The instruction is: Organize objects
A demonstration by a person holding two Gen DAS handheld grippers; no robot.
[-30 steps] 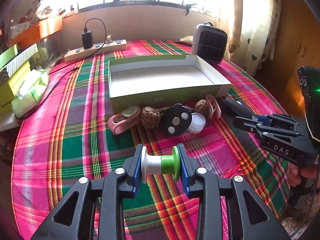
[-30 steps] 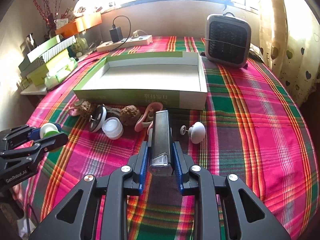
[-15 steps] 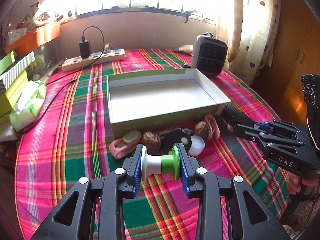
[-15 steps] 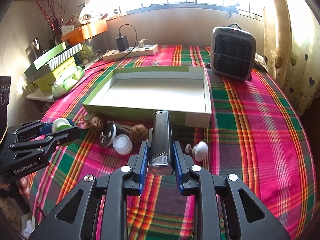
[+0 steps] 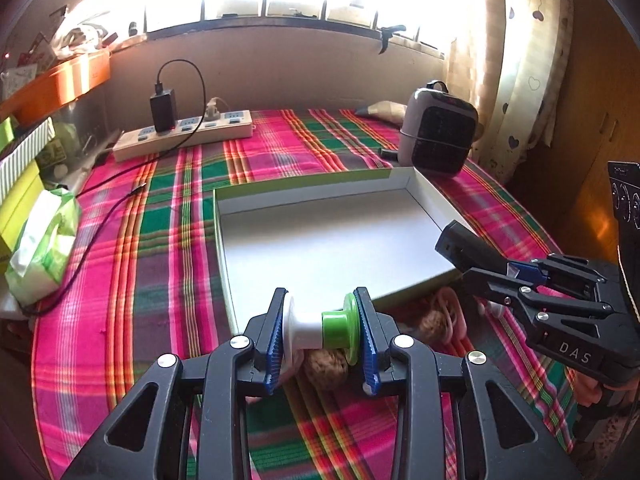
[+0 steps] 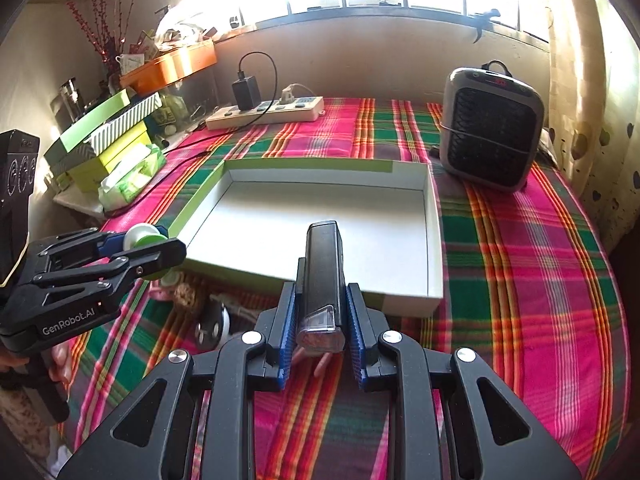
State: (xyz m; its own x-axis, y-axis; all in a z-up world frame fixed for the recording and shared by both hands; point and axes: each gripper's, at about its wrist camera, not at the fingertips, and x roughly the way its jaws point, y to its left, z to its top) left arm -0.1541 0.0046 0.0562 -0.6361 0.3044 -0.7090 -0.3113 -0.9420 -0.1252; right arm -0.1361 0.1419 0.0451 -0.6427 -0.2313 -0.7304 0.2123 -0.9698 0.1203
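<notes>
Both grippers have lifted and moved toward the tray: left gripper clamped on spool, right gripper clamped on black light, drop-off looks next

Both grippers are now higher and nearer to the shallow box than a second ago. The left gripper with its white and green spool now hangs over the near edge of the box. The right gripper with the black light also reaches over that edge. The small objects on the cloth now lie under the grippers, partly hidden.
</notes>
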